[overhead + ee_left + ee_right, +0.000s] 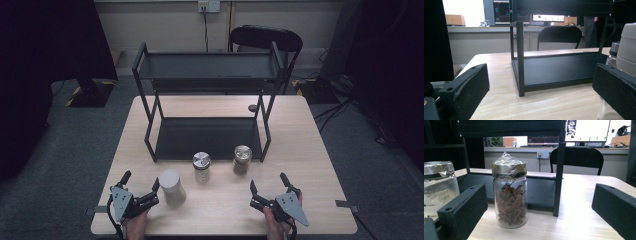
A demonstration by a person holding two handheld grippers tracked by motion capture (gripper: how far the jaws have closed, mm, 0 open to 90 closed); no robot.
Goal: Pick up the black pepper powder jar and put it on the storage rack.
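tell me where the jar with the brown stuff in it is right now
In the high view the jar of brown pieces stands on the table, rightmost of three jars, beside the silver-lidded jar and just ahead of the black rack.

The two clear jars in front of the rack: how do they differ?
The middle jar has a flat metal lid and holds pale powder low down; the right jar has crinkled film over its lid and holds brown dried pieces filling most of it. The right jar stands nearer the rack. Both are upright glass, ungripped, on the table.
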